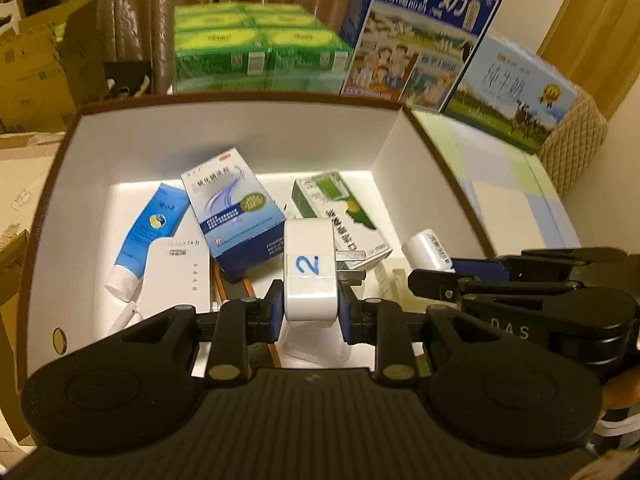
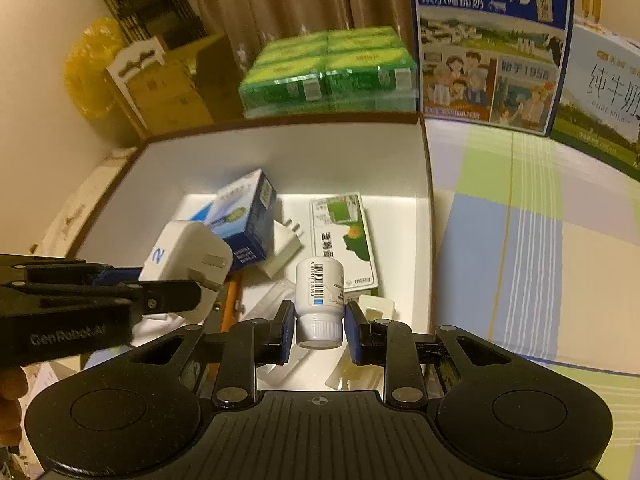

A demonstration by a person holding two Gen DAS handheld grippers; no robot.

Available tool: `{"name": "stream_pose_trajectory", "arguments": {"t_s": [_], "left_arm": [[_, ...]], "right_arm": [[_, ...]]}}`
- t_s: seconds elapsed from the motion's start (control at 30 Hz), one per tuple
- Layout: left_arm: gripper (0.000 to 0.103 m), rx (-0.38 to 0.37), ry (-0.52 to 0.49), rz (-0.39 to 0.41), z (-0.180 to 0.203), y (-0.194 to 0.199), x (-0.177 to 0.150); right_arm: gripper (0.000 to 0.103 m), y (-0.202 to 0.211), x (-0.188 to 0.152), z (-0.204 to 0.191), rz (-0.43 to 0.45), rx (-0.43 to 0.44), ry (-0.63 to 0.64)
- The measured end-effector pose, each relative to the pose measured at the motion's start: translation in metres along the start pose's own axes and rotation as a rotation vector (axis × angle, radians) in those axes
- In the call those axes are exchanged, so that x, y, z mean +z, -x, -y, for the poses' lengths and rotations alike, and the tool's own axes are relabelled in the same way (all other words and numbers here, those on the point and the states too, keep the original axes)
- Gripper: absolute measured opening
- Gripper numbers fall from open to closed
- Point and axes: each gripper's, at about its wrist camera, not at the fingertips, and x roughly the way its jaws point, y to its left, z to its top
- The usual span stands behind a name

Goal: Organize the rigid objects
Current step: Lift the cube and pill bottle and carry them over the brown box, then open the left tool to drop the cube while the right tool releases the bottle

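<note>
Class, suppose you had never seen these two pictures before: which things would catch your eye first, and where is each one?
First, the white plug adapter marked 2, clamped in the left gripper over the open storage box. Next, the white pill bottle, held cap-first in the right gripper above the same box. Behind the box stands a tall blue milk carton case.

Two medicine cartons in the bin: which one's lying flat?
The green-and-white carton, flat on the bin floor. The blue carton is propped at a tilt over other items.
</note>
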Motion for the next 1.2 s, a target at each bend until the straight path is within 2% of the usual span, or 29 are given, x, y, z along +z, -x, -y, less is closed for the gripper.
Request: {"name": "stream_pose_trajectory", "arguments": {"t_s": [0.2,0.53,0.6,0.67,1.07,1.2], "left_arm": [[0.023,0.006,-0.007,-0.058,-0.011,-0.02,0.002],[0.023,-0.001,-0.025,-0.109,-0.022,-0.041,0.005],[0.023,-0.012,-0.032,-0.098,-0.024,-0.041,0.005],[0.027,-0.025,-0.047,-0.084,-0.023,-0.038,0.006],[0.035,-0.016,-0.053,-0.071,-0.03,-0.03,0.011],[0.039,-0.013,-0.06,-0.066,-0.032,-0.027,0.013]], "right_arm": [[0.024,-0.017,0.002,-0.005,-0.048,-0.04,-0.003],[0.024,-0.032,0.004,-0.009,-0.077,-0.083,-0.024],[0.024,-0.032,0.004,-0.009,-0.078,-0.087,-0.028],[0.024,-0.033,0.004,-0.01,-0.079,-0.093,-0.03],[0.024,-0.039,0.004,-0.014,-0.091,-0.119,-0.043],[0.024,-0.04,0.006,-0.016,-0.07,-0.116,-0.043]]}}
